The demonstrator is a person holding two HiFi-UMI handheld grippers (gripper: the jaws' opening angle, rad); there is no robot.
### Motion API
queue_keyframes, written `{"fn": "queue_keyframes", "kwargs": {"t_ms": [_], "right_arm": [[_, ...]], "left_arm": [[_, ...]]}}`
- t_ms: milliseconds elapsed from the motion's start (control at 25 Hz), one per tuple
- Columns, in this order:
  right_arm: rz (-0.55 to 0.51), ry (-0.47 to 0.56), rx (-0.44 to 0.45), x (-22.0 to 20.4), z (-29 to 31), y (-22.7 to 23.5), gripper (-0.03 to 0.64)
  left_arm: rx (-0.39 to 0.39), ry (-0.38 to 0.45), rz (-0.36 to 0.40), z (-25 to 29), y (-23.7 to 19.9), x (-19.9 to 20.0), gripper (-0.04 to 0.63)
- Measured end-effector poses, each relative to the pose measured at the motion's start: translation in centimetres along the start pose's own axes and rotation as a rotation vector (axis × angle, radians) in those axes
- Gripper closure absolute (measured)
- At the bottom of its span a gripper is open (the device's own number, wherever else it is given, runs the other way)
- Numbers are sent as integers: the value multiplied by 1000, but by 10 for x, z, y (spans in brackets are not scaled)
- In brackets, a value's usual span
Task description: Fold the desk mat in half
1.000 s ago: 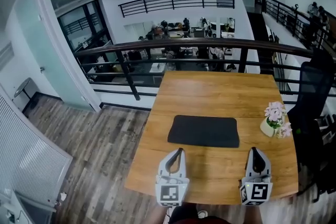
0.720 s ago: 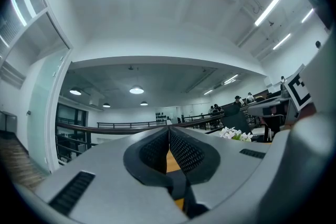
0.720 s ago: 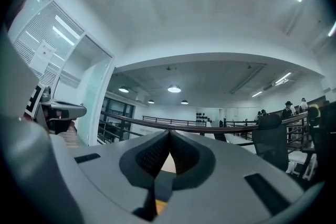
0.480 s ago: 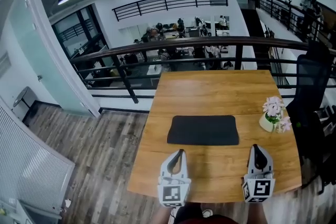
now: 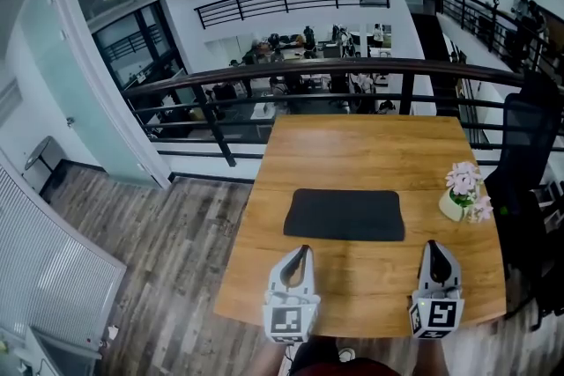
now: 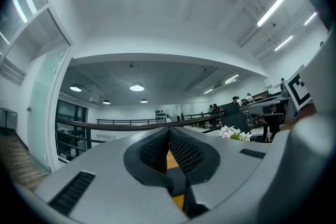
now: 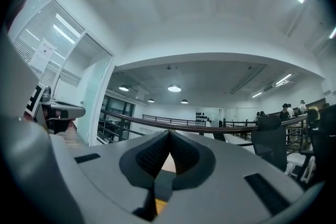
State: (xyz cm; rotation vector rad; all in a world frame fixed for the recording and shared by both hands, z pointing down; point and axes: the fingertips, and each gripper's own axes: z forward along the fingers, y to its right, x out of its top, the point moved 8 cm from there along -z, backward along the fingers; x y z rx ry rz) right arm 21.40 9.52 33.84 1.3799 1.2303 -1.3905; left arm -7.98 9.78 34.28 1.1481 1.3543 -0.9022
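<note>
I have the desk mat (image 5: 344, 215) lying flat and unfolded on the wooden table (image 5: 352, 145), its long side running across in front of me, roughly mid-table. Both tools sit over the near edge of the table, short of the mat and not touching it. The left gripper (image 5: 300, 253) points toward 12 o'clock at the mat's near left corner; its jaws are pressed together with nothing between them. The right gripper (image 5: 434, 246) sits just outside the mat's near right corner, also aimed at 12 o'clock, its jaws likewise pressed together and empty.

At 3 o'clock from the mat stands a small pot of pale flowers (image 5: 463, 195), close to the table's right edge and near the mat's right end without touching it. Off the table at 2 o'clock is a dark office chair (image 5: 527, 145). A dark railing (image 5: 335, 70) runs behind the far edge of the table at 12 o'clock, with an open office floor below it. The wood-plank floor (image 5: 167, 251) spreads out toward 9 o'clock.
</note>
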Motion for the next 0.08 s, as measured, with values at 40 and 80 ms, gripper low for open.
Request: {"fn": "queue_keyframes", "kwargs": {"t_ms": [40,80], "right_arm": [[-1,0,0,0,0,1,606],[-3,1,1,0,0,2,607]], "left_arm": [[-3,-1,-2,0,1,0,575],[-6,-1,-5,0,1,0,575]]}}
